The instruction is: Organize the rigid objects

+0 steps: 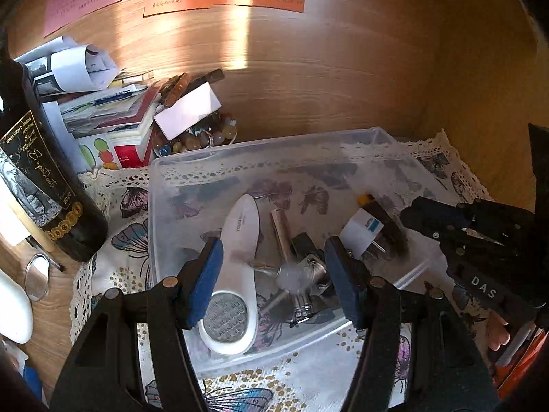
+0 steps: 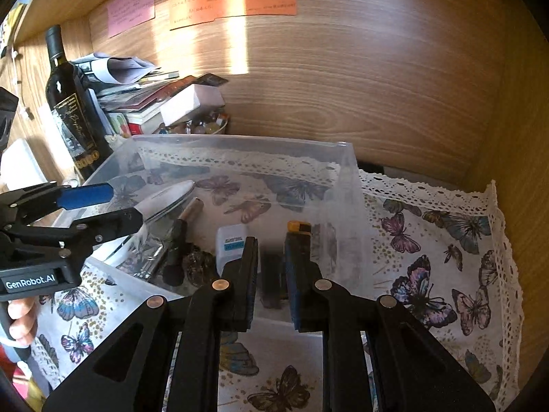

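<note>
A clear plastic bin (image 1: pixel 178 185) sits on a butterfly-print cloth with a lace edge (image 2: pixel 446 240), inside a wooden alcove. The left gripper (image 1: pixel 271 274) hangs over the bin's near edge with its blue-padded jaws spread wide and nothing between them. Below it in the bin lies a white magnifier with a round lens (image 1: pixel 236 274), its handle pointing toward the far wall. Just beside it are a tan cylindrical stick (image 1: pixel 281 230) and some chrome metal pieces (image 1: pixel 308 274), too blurred to name.

The right gripper (image 2: pixel 271 267) reaches into the bin near its right-hand wall, jaws narrowed around a dark rectangular object with an orange cap (image 2: pixel 298 228). The pads sit on either side of it, but the blur does not let me tell whether they grip it or are just off it. Touching its left side is a white plug adapter with a blue label (image 2: pixel 231 240), metal prongs showing in the left wrist view.

Behind the bin's far left corner stands a dark wine bottle (image 2: pixel 68 103), next to a stack of books and papers (image 2: pixel 137 96) and a dish of glass beads (image 1: pixel 195 137). Pink, orange and green notes (image 2: pixel 233 0) are stuck on the wooden back wall. A small round mirror (image 1: pixel 37 274) lies on the wood left of the cloth.
</note>
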The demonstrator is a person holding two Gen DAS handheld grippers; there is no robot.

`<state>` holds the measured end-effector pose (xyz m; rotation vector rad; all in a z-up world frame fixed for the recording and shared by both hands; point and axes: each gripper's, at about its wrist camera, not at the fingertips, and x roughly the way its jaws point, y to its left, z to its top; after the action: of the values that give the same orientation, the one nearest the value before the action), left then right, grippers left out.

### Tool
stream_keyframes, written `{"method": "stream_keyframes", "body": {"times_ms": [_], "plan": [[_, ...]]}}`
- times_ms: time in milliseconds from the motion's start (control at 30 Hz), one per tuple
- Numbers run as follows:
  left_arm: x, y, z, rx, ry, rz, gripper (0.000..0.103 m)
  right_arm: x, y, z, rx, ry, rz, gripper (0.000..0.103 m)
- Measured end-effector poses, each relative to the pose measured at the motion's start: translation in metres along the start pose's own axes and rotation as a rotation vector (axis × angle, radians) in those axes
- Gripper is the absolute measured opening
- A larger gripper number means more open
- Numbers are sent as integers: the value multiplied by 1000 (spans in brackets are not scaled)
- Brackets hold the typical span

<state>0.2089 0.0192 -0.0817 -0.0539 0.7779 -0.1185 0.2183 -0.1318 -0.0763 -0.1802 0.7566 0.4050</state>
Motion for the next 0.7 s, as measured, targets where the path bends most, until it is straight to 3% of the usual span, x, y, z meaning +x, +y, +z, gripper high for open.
{"method": "stream_keyframes", "body": {"times_ms": [267, 367, 533, 700], "plan": [[-38, -5, 3, 7, -90, 4, 63, -33, 9, 2, -11, -80, 14, 20], [-60, -8, 2, 16, -149, 20, 71, -58, 13, 5, -16, -146, 20, 22], [-101, -14, -5, 27, -256, 30, 78, -101, 20, 1, -15, -258, 37, 38], [-140, -24, -17, 40, -362, 43, 88, -143, 31, -9, -15, -384, 36, 66]]}}
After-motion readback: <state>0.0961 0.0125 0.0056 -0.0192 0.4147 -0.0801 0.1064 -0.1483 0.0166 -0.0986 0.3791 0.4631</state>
